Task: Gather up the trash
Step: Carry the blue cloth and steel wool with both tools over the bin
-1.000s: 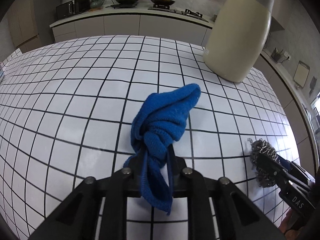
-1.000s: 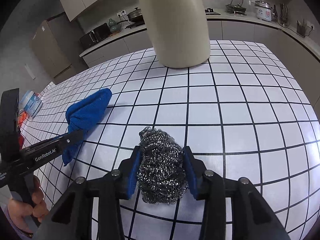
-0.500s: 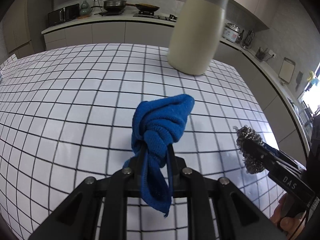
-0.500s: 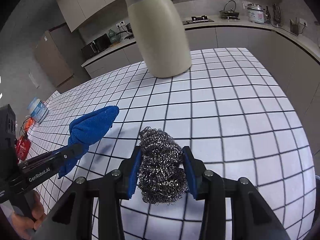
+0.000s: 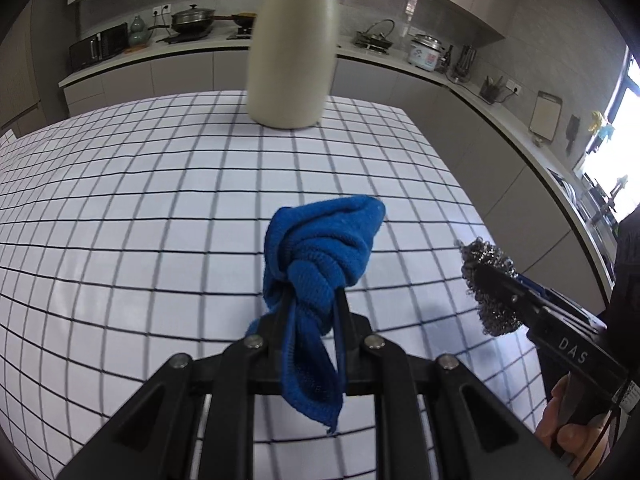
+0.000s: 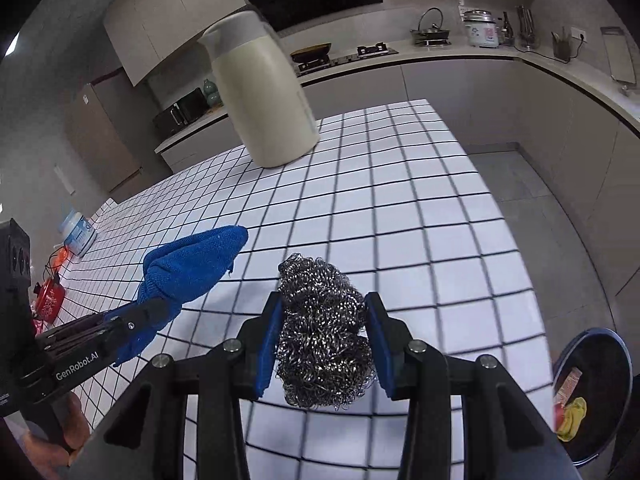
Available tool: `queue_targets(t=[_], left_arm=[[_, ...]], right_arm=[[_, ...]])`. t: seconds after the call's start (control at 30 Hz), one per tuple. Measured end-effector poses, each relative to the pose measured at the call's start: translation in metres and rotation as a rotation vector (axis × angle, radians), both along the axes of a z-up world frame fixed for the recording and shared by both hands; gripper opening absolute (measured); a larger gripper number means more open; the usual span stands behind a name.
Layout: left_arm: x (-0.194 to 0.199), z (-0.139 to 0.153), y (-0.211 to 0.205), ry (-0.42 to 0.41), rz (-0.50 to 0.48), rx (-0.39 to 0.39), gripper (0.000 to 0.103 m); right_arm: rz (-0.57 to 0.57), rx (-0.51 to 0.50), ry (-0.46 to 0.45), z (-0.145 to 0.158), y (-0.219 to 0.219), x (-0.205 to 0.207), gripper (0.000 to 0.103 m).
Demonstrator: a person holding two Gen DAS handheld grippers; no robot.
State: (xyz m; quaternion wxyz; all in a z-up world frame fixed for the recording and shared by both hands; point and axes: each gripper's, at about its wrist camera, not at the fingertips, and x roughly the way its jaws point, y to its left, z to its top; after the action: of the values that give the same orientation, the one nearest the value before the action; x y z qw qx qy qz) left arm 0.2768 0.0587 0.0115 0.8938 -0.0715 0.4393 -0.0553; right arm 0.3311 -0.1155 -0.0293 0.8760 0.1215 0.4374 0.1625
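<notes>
Both grippers now sit higher above the table than 1.0 s ago. Left gripper clamps a knotted blue cloth; right gripper clamps a steel wool ball. Bin apparently holds scraps.

2 wrist fisheyes close above checked table, facing kitchen counters, sharing cream jug

Both hand-held grippers have risen and pulled back from the cream jug, bringing a bin into view.

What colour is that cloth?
Blue; the cloth shows best in the left wrist view.
</notes>
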Motion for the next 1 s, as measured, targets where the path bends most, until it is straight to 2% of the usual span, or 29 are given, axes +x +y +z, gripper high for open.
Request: queue_targets(t=[0.33, 0.6, 0.83, 1.0], left_arm=[[-0.023, 0.007, -0.099, -0.013, -0.106, -0.023, 0.018], [-0.022, 0.001, -0.176, -0.007, -0.212, -0.040, 0.018], [-0.020, -0.007, -0.253, 0.010, -0.324, -0.054, 0.018], [-0.016, -0.024, -0.315, 0.047, -0.404, -0.057, 0.017]], right_arm=[[-0.091, -0.013, -0.006, 0.008, -0.103, -0.042, 0.043], [-0.197, -0.029, 0.002, 0.006, -0.188, -0.071, 0.043], [-0.300, -0.043, 0.020, -0.004, -0.260, -0.094, 0.043], [-0.365, -0.046, 0.056, -0.022, -0.308, -0.106, 0.043]])
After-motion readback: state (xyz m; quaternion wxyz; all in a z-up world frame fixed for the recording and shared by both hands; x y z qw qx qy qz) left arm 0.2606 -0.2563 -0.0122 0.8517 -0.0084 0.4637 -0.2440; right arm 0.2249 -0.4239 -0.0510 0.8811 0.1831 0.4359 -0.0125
